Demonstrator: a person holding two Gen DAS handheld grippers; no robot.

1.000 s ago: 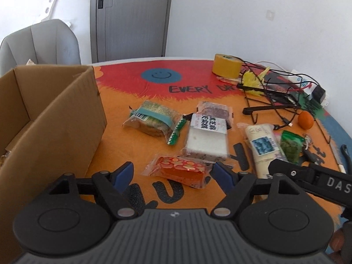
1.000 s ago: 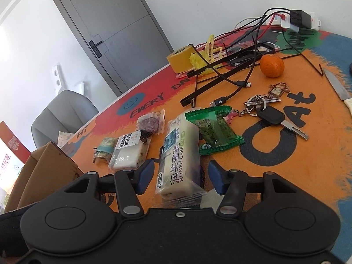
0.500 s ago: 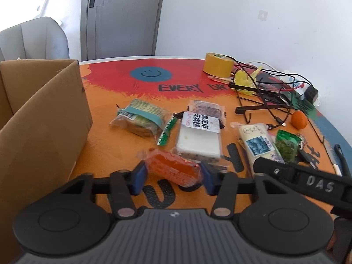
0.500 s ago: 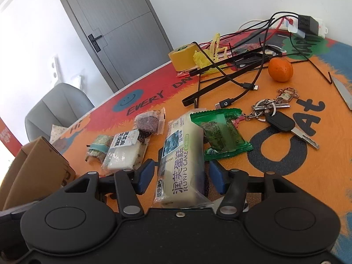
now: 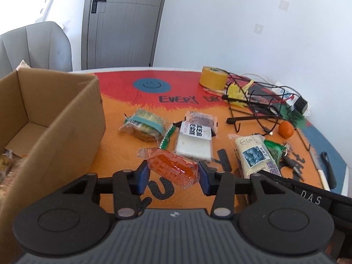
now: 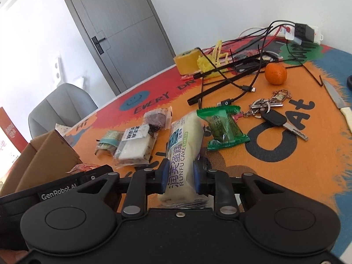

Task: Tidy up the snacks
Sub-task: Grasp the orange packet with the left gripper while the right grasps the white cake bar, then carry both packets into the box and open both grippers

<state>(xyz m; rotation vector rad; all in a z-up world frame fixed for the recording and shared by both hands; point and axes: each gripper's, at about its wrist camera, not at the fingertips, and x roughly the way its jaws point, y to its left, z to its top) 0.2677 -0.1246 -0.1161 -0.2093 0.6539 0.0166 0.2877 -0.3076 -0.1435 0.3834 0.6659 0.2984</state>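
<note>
My left gripper (image 5: 173, 175) is shut on an orange-red snack packet (image 5: 171, 167) and holds it lifted above the table. My right gripper (image 6: 180, 179) is shut on a long white Runfu cake packet (image 6: 183, 154), its far end raised. On the table lie a white cake packet with a black label (image 5: 194, 142), a teal-banded cracker packet (image 5: 145, 125), a dark purple snack (image 5: 200, 118) and a green packet (image 6: 222, 127). An open cardboard box (image 5: 44, 118) stands at the left, with some snacks inside at its near corner.
A yellow tape roll (image 5: 212, 80), tangled cables and a black stand (image 5: 253, 107), a power strip (image 6: 301, 33), an orange (image 6: 275, 73), keys (image 6: 270, 112) and a knife (image 6: 337, 101) lie on the right. A grey chair (image 5: 37, 46) stands behind the box.
My left gripper closed on the orange-red packet and lifted it. My right gripper closed on the white Runfu cake packet and raised it.
</note>
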